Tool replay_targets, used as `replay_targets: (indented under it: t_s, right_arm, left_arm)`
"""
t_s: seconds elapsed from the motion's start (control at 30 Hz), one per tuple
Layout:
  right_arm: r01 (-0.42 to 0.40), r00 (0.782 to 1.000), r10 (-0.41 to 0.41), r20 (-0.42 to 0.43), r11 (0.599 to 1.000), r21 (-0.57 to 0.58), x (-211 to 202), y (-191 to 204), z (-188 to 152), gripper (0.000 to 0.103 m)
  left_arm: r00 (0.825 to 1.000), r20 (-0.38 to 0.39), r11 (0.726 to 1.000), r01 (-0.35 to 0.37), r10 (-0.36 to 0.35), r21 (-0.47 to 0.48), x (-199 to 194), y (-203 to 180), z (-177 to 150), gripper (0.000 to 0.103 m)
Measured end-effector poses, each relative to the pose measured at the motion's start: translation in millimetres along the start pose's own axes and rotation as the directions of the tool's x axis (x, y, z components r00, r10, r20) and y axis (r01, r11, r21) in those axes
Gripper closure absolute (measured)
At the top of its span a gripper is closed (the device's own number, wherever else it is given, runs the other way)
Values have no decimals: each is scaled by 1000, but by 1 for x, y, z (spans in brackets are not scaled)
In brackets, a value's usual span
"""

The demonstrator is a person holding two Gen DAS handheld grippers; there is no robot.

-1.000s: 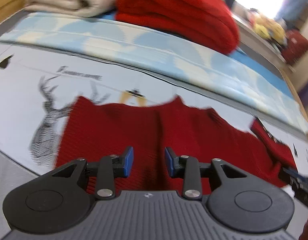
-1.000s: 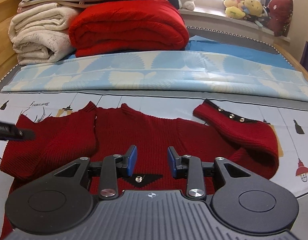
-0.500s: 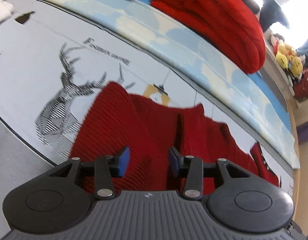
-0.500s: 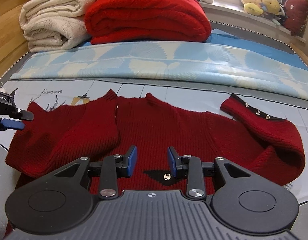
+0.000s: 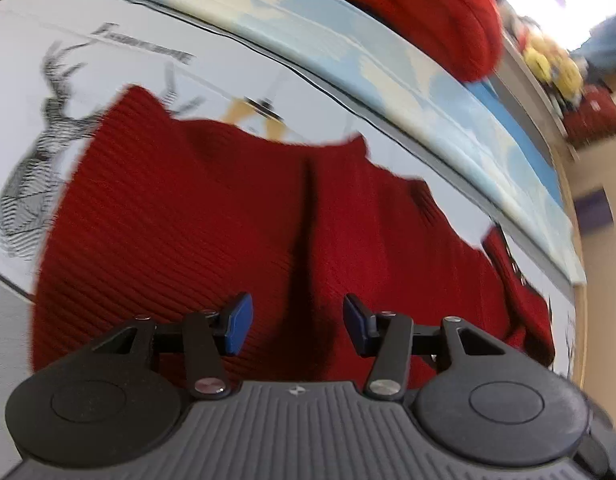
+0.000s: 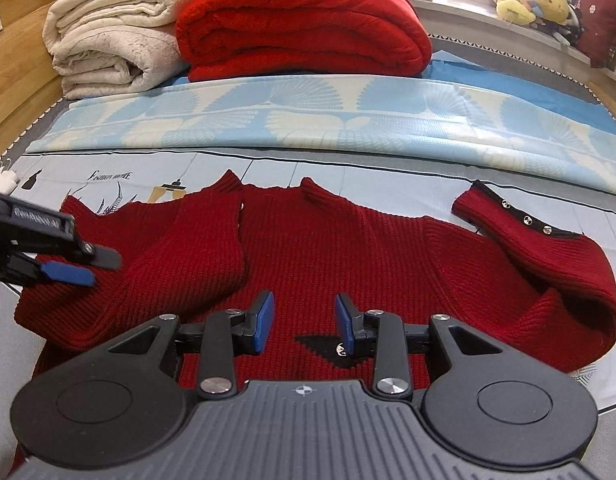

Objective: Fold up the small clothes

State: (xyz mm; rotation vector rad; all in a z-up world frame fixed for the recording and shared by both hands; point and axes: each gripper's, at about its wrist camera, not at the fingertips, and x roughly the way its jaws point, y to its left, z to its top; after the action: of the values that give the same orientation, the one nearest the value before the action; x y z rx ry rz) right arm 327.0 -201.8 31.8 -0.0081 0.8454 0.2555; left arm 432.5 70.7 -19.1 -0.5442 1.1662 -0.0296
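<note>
Bed sheet point(image 6: 348, 184) printed pale, deer and lamp drawings; blue patterned cover behind. Far end: folded red blanket point(image 6: 303, 24), cream blankets point(image 6: 107, 40), plush toys point(image 6: 532, 0) on sill. Red sweater point(image 6: 328, 248) flat on sheet, near, left sleeve folded in.

Left claw point(image 5: 293, 324) over folded sleeve, jaws opening, nothing pinched. Right claw point(image 6: 303, 322) above hem, jaws partly apart, empty.

Red sweater point(image 6: 328, 256) flat, left sleeve point(image 6: 187, 256) folded in.

The red sweater point(image 6: 308, 248) has its hem hidden behind the right gripper point(image 6: 301, 324).
</note>
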Motion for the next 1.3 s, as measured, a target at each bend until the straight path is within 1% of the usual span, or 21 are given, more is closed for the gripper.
replay_targets:
  t_s: [0.1,0.3,0.33,0.37,0.4,0.43,0.47,0.57,0.67,0.73,0.8,0.9,0.97,1.0,1.03,1.1,1.13,1.17,1.2,1.3]
  right_arm:
    - [2,1000,-2,-6,1000,-1,3,1,-1,67]
    - [2,1000,-3,-16,1000,-8,6,3,-3,67]
    - [3,1000,-3,-17,1000,-8,7,3,-3,67]
    - [4,1000,-4,-19,1000,-8,7,3,-3,67]
    - [5,1000,-5,-20,1000,-9,8,3,-3,67]
    - [6,1000,-6,-22,1000,-10,9,2,-3,67]
    - [7,1000,-7,-25,1000,-10,9,2,-4,67]
    - [7,1000,-8,-28,1000,-11,10,2,-4,67]
    - [7,1000,-7,-27,1000,-11,10,2,-5,67]
    - [8,1000,-8,-27,1000,-11,10,2,-5,67]
    - [8,1000,-8,-29,1000,-11,10,3,-5,67]
    - [9,999,-9,-32,1000,-14,11,4,-5,67]
    - [9,999,-10,-33,1000,-17,11,5,-6,67]
    - [10,999,-11,-35,1000,-18,12,5,-6,67]
    - [10,999,-11,-36,1000,-19,13,6,-6,67]
    - [11,999,-12,-39,1000,-20,14,6,-7,67]
    - [11,999,-12,-40,1000,-20,14,6,-7,67]
    - [10,999,-11,-41,1000,-21,15,7,-7,67]
    - [10,999,-11,-42,1000,-22,15,7,-7,67]
    - [6,999,-7,-43,1000,-26,16,8,-8,67]
  left_arm:
    - [1000,-17,999,2,-2,48,7,-11,-6,48]
    - [1000,-13,997,-4,5,72,14,-21,-10,52]
    - [1000,-15,997,-6,7,74,15,-22,-11,56]
    - [1000,-17,997,-11,13,77,16,-22,-11,64]
    - [1000,-20,997,-19,20,81,18,-22,-12,68]
    - [999,-23,996,-25,28,86,20,-23,-12,79]
    - [999,-22,996,-27,29,90,21,-23,-13,88]
    - [1000,4,994,-28,28,103,18,-27,-13,90]
    - [999,31,992,-14,11,127,11,-37,-14,91]
    - [999,30,986,10,-15,165,8,-46,-17,91]
    - [999,12,978,41,-44,206,8,-53,-20,91]
    - [996,-42,958,82,-73,274,9,-64,-25,91]
    - [994,-81,948,96,-75,303,13,-66,-29,87]
    - [994,-91,945,91,-65,315,14,-66,-30,84]
    - [994,-92,944,80,-53,320,15,-66,-31,79]
    - [995,-87,949,76,-52,306,15,-62,-29,78]
    - [995,-85,952,79,-56,296,14,-61,-29,74]
    - [995,-81,955,81,-60,286,12,-59,-29,67]
    - [995,-77,956,84,-65,280,9,-57,-28,64]
    - [995,-71,957,86,-69,276,7,-58,-28,63]
